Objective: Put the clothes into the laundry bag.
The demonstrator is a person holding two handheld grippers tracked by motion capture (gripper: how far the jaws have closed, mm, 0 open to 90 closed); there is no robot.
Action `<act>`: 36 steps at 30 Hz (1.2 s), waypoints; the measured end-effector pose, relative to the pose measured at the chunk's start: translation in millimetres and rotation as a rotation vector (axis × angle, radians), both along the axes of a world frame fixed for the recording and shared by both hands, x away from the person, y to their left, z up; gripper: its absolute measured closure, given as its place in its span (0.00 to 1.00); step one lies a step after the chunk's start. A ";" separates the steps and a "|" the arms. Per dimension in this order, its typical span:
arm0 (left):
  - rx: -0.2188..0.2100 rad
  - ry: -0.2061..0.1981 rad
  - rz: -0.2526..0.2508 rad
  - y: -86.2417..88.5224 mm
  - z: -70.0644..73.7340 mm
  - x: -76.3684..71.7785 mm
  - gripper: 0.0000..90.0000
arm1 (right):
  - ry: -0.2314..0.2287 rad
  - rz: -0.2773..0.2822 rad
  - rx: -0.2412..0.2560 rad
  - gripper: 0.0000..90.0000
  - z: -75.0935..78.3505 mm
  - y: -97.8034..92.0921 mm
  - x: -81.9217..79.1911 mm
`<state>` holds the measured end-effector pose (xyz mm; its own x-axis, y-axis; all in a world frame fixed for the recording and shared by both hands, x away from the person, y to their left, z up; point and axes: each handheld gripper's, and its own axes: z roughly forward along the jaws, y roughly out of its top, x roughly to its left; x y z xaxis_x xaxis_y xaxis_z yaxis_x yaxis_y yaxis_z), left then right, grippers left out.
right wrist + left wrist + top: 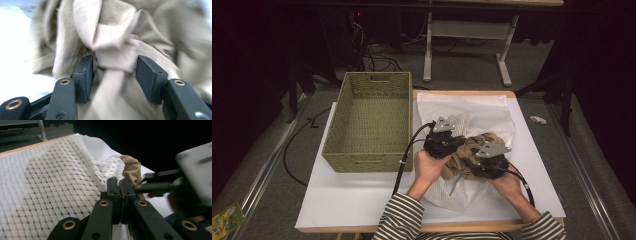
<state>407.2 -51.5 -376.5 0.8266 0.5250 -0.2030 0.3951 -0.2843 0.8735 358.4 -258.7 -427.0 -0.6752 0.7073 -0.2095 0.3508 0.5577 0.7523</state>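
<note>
A: At the lower centre of the high view, near the table edge, both hands are on the pile. The left gripper (443, 141) has its jaws pressed together on the edge of the white mesh bag (462, 122); its own view shows the pads closed with the net pinched between them.

B: And the right gripper (490, 161)?

A: Jaws stand wide in its own view, one on each side of a twisted fold of the tan garment (117, 37), not closed on it. Picture is blurred, so contact is uncertain.

B: Where does the garment sit?

A: Centre right of the high view, bunched on the mesh bag and partly beside it, on the white table (362, 200). In the left gripper view a tan cuff (131, 170) pokes out at the bag's edge, and tan shows through the net at lower left.

B: Further back?

A: The woven basket (371, 122), upper left of centre, holds nothing.

B: Progress?

A: Judgement: early to middle. The bag's edge is held; the garment is only partly in or out, and I cannot tell which way it goes. Nothing is in the basket yet.
</note>
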 end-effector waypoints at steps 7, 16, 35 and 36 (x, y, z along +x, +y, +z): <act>0.023 -0.009 0.015 -2.5 -2.2 1.1 0.99 | -0.045 -0.093 0.088 0.51 21.9 -44.9 -8.2; 0.026 -0.009 0.013 -2.8 -1.1 1.2 0.99 | 0.029 -0.241 0.167 0.37 20.7 -79.8 27.6; -0.028 -0.023 -0.032 -10.6 11.7 -6.3 0.99 | 0.005 0.028 0.069 0.89 15.3 -15.2 16.5; -0.030 -0.034 -0.044 -7.7 15.0 -10.4 0.99 | 0.000 -0.005 0.073 0.89 13.6 -14.0 21.7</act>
